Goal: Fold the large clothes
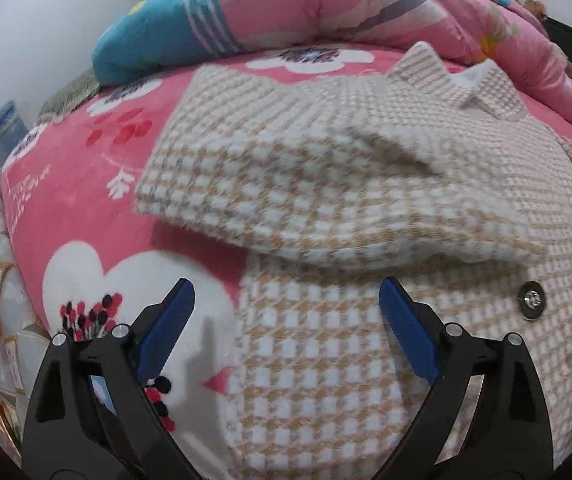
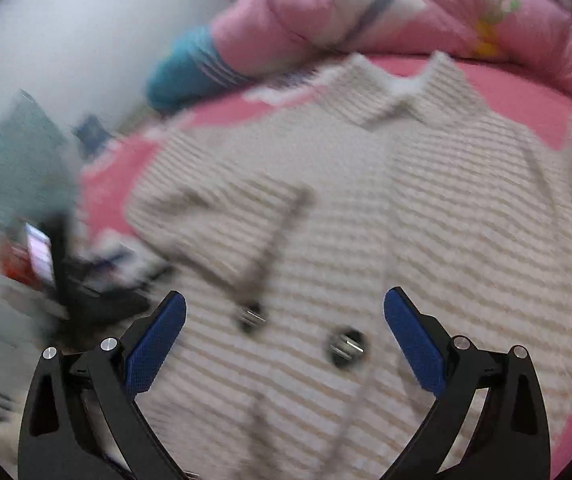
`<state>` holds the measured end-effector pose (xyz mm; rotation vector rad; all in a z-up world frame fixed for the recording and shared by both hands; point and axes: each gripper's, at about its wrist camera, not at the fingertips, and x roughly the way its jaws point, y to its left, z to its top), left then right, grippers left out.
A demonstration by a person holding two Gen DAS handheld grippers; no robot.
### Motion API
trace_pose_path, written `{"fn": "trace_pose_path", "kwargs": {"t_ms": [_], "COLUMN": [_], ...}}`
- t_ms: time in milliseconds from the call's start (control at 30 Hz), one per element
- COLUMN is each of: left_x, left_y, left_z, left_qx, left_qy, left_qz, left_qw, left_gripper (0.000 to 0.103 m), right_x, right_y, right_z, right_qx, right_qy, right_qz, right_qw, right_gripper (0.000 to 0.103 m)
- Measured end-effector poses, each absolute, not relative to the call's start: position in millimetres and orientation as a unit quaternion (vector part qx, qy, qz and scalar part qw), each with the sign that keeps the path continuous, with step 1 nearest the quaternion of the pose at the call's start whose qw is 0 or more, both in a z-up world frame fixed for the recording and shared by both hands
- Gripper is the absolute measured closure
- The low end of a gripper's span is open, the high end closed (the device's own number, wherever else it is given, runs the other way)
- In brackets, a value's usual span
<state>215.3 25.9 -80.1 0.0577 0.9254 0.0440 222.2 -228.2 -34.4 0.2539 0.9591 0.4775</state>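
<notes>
A beige-and-white houndstooth coat (image 1: 326, 208) is lying spread on a pink floral bed blanket (image 1: 85, 184), collar (image 1: 482, 88) pointing toward a pink quilt (image 1: 326, 4). One sleeve (image 1: 269, 184) is lying folded across the chest, above two dark metal buttons (image 1: 532, 300). The left gripper (image 1: 286, 312) is hovering over the coat's lower edge, jaws spread wide and holding nothing. The right gripper (image 2: 286, 316) is hanging wide open and empty over the blurred coat front (image 2: 426, 220).
</notes>
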Motion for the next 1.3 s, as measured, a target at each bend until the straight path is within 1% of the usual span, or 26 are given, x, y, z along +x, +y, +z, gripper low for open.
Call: {"fn": "trace_pose_path", "kwargs": {"t_ms": [67, 133, 200, 233, 300, 333, 367, 433, 500, 567, 600, 633, 733, 833, 1000, 1067, 1167, 1300], "left_x": [221, 223, 224, 224, 223, 223, 222, 222, 223, 224, 224, 226, 226, 225, 226, 226, 226, 225], "left_y": [33, 43, 51, 53, 52, 51, 51, 52, 52, 51, 50, 50, 51, 52, 52, 51, 52, 52], "left_z": [-85, -91, -95, -96, -97, -98, -99, -99, -100, -100, -101, -101, -100, -100, -100, -100, -100, -100], "left_qx": [0.009, -0.023, -0.048, -0.052, -0.044, -0.04, -0.037, -0.04, -0.043, -0.043, -0.042, -0.041, -0.042, -0.04, -0.041, -0.042, -0.043, -0.043], "left_qy": [0.454, 0.461, 0.464, 0.462, 0.459, 0.457, 0.456, 0.455, 0.456, 0.455, 0.456, 0.456, 0.456, 0.455, 0.456, 0.456, 0.455, 0.455], "left_qz": [0.025, 0.023, 0.019, 0.018, 0.019, 0.019, 0.02, 0.019, 0.018, 0.018, 0.018, 0.018, 0.017, 0.018, 0.02, 0.02, 0.021, 0.02], "left_qw": [0.89, 0.887, 0.885, 0.885, 0.887, 0.888, 0.889, 0.889, 0.889, 0.889, 0.889, 0.889, 0.889, 0.889, 0.889, 0.889, 0.889, 0.889], "left_gripper": [0.013, 0.008, 0.007, 0.007, 0.007, 0.007, 0.007, 0.007, 0.007, 0.007, 0.007, 0.007, 0.007, 0.007, 0.007, 0.007, 0.007, 0.007], "right_x": [239, 262, 279, 286, 300, 304, 306, 309, 311, 312, 313, 311, 305, 297, 287, 286, 286, 293], "right_y": [-225, -216, -210, -209, -203, -199, -197, -190, -180, -172, -168, -164, -154, -150, -181, -198, -243, -276], "right_z": [-32, -43, -58, -65, -86, -94, -99, -107, -107, -107, -108, -106, -85, -45, 30, 47, 59, 64], "right_qx": [0.173, 0.223, 0.241, 0.244, 0.261, 0.27, 0.274, 0.268, 0.251, 0.237, 0.232, 0.227, 0.194, 0.168, 0.133, 0.124, 0.119, 0.111], "right_qy": [0.46, 0.479, 0.503, 0.514, 0.549, 0.562, 0.57, 0.582, 0.584, 0.584, 0.584, 0.58, 0.55, 0.495, 0.4, 0.377, 0.364, 0.357], "right_qz": [0.271, 0.306, 0.298, 0.293, 0.279, 0.278, 0.278, 0.272, 0.269, 0.273, 0.274, 0.277, 0.273, 0.266, 0.225, 0.2, 0.163, 0.113], "right_qw": [0.827, 0.792, 0.775, 0.768, 0.743, 0.73, 0.723, 0.718, 0.724, 0.727, 0.728, 0.732, 0.765, 0.81, 0.879, 0.896, 0.909, 0.921], "right_gripper": [0.006, 0.006, 0.012, 0.018, 0.028, 0.037, 0.044, 0.052, 0.056, 0.075, 0.079, 0.088, 0.09, 0.091, 0.091, 0.091, 0.091, 0.091]}}
